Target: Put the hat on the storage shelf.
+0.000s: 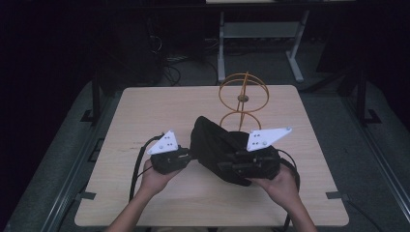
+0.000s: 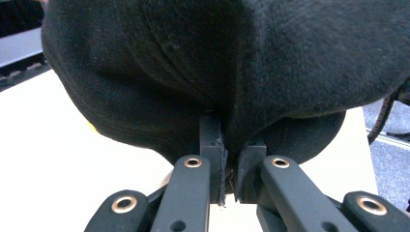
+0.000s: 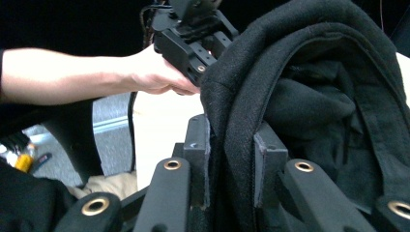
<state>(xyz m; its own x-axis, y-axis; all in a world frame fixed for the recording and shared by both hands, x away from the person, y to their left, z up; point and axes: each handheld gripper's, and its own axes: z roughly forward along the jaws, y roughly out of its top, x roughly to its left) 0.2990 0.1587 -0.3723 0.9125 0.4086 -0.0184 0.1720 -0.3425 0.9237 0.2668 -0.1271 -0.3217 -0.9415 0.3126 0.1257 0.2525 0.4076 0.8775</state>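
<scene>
Tools both clamped | we pinch black garment (image 1: 220, 147) with left tool (image 2: 229, 169) and right tool (image 3: 232, 159) | garment bunched between them above worktop (image 1: 145, 111), near gold wire stand (image 1: 243, 99)

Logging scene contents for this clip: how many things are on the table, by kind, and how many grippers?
Black cloth hat: 1
Gold wire stand: 1
Grippers, left gripper and right gripper, both shut on the hat: 2
Total: 4
</scene>
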